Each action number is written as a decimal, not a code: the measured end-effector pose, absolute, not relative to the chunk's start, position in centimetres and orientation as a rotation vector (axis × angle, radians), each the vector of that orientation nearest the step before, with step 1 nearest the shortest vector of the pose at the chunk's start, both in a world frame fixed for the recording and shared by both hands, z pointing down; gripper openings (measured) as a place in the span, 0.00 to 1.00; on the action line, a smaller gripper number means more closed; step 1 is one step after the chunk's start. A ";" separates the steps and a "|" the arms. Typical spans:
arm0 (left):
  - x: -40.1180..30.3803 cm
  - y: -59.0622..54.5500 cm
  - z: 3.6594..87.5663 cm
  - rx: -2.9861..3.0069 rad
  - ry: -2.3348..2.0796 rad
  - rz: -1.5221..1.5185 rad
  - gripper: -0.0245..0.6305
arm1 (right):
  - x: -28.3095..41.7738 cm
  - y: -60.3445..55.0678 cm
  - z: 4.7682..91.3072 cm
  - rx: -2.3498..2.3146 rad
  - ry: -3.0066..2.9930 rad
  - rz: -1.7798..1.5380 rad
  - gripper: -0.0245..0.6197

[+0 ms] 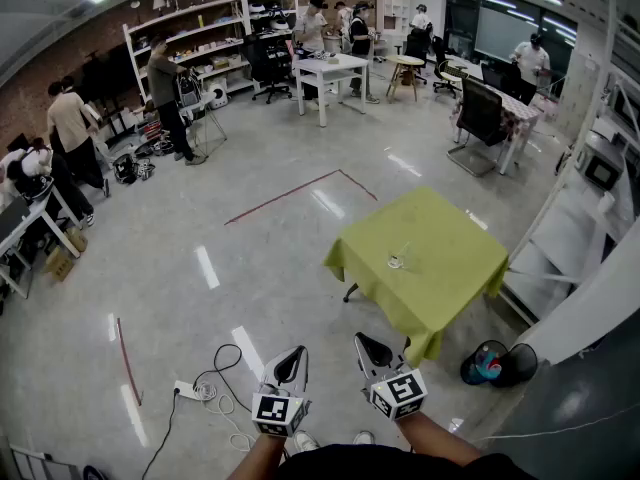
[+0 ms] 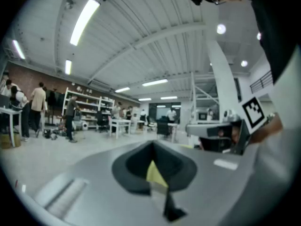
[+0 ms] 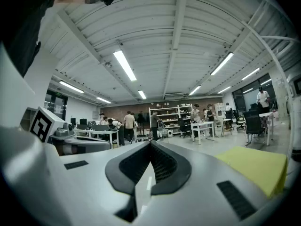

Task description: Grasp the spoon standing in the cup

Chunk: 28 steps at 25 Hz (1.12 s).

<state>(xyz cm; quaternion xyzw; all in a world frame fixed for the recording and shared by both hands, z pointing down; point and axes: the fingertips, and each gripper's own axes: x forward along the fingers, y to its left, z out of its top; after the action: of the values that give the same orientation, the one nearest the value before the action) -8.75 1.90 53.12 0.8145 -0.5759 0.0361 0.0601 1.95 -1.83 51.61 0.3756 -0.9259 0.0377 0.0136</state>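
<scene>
Both tongs are clenched with nothing in them. Left tongs point(image 1: 296, 354) and right tongs point(image 1: 366, 344) sit side by side low in my head view, well apart from the bench point(image 1: 455, 268). The bench has a yellow-green cloth, and the cup point(image 1: 397, 261) stands near its middle. The spoon point(image 1: 404, 253) in it is only a faint sliver, hard to make out. Grey floor point(image 1: 300, 268) lies between the tongs and the bench. A cable point(image 1: 222, 380) and power strip point(image 1: 187, 390) lie left of the left tongs. Dark bins point(image 1: 497, 363) stand by the bench's near corner. People point(image 1: 165, 93) stand far back by shelves point(image 1: 205, 38).
</scene>
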 end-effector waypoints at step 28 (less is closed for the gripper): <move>-13.2 2.8 53.3 2.545 -1.652 0.029 0.05 | -3.8 0.7 51.3 1.275 -2.875 0.174 0.05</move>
<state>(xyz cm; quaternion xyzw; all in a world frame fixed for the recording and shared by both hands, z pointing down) -13.20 2.83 53.30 0.8375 -0.5437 0.0094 0.0536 -3.82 0.67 51.34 0.4048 -0.9127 0.0551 -0.0042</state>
